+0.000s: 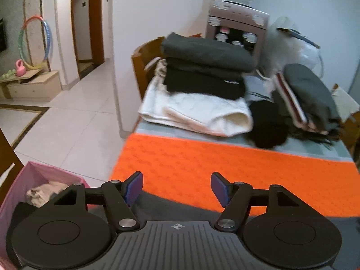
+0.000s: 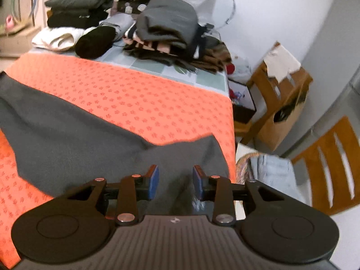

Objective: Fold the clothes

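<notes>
The left gripper (image 1: pixel 177 187) had its jaws wide apart, and nothing was between its blue pads (image 1: pixel 135 187). It hung above the near edge of the orange cloth (image 1: pixel 225 166), touching nothing that I could see. The right gripper (image 2: pixel 176 181) had its jaws at a middle width, narrower than the left one. The grey garment (image 2: pixel 67 139) showed in the gap between its pads (image 2: pixel 154 181), but the pads did not press on it, and I could not tell if a fingertip touched the fabric.

The grey garment lay flat on the orange cloth, in the lower left and centre of the right wrist view. Its long axis ran from the upper left of that frame down to the lower right, where one end reached the table's right edge. Its near part was hidden under the right gripper, and its left part was cut off by the frame. In the left wrist view only a dark grey strip showed, at the bottom centre behind the fingers.

At the far end of the table, in the upper part of both views, stood a stack of folded clothes (image 1: pixel 202 67) and a looser pile (image 2: pixel 166 24). Both were blurred. A pink basket (image 1: pixel 33 180) sat at the lower left of the left wrist view, partly covered.
</notes>
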Demonstrator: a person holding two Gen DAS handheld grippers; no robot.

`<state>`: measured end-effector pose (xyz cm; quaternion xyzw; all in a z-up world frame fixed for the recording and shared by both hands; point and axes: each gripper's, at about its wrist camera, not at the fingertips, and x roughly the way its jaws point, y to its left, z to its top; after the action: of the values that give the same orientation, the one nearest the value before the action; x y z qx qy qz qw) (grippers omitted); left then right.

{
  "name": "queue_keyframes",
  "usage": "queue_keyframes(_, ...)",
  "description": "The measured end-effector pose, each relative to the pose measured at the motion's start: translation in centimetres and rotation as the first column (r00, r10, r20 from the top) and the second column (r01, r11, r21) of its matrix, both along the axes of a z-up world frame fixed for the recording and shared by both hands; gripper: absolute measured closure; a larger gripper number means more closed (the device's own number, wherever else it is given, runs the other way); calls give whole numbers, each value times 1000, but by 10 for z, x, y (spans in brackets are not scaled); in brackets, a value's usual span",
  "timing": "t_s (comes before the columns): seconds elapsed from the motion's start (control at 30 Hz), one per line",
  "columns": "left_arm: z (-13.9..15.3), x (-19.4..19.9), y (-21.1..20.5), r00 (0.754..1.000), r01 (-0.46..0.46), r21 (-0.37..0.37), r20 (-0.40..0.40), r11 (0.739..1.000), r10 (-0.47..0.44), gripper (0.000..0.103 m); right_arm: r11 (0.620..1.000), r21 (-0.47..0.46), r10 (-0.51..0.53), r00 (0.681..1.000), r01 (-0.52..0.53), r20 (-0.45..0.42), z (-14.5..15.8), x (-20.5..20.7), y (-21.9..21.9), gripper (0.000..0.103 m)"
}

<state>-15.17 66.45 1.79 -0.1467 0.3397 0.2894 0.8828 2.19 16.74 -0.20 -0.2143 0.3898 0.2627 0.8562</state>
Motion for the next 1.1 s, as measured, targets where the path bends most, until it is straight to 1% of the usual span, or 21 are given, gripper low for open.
queue_keyframes(0.1, 1, -2, -38, 1000, 14, -18, -15, 1000, -14, 34, 999, 25, 26, 999, -25, -39, -7, 0, -31, 62)
queue_keyframes(0.2, -5, -2, -76, 999, 32, -52, -34, 998, -34, 34, 996, 42, 84, 994, -81, -75, -14, 3, -54, 59)
queue_keyframes(0.3, -11, 1, -115, 997, 57, -83, -53, 995, -61, 34, 987, 57, 152, 984, -148, -88, -22, 8, -74, 52)
queue_keyframes(0.4, -18, 6, -152, 993, 92, -116, -67, 989, -100, 34, 976, 90, 208, 974, -200, -88, -27, 18, -89, 52)
queue_keyframes(0.5, -24, 14, -186, 987, 136, -131, -73, 982, -147, 34, 959, 158, 252, 964, -236, -86, -31, 37, -105, 53)
queue_keyframes(0.6, -29, 23, -210, 980, 164, -139, -85, 977, -177, 34, 940, 208, 295, 949, -269, -107, -36, 57, -119, 54)
queue_keyframes(0.73, -38, 41, -229, 973, 193, -157, -99, 969, -210, 34, 911, 276, 360, 917, -305, -173, -50, 83, -128, 54)
queue_keyframes(0.8, -43, 54, -231, 970, 200, -169, -106, 965, -219, 34, 893, 318, 392, 898, -319, -200, -57, 93, -129, 54)
queue_keyframes(0.9, -52, 73, -229, 972, 190, -240, -94, 952, -217, 34, 858, 380, 450, 861, -344, -238, -67, 109, -128, 54)
queue_keyframes(1.0, -63, 94, -226, 974, 175, -322, -82, 930, -211, 34, 832, 405, 501, 827, -380, -254, -76, 121, -119, 54)
queue_keyframes(1.1, -76, 115, -226, 972, 167, -376, -93, 911, -216, 34, 788, 476, 553, 787, -390, -272, -85, 134, -113, 54)
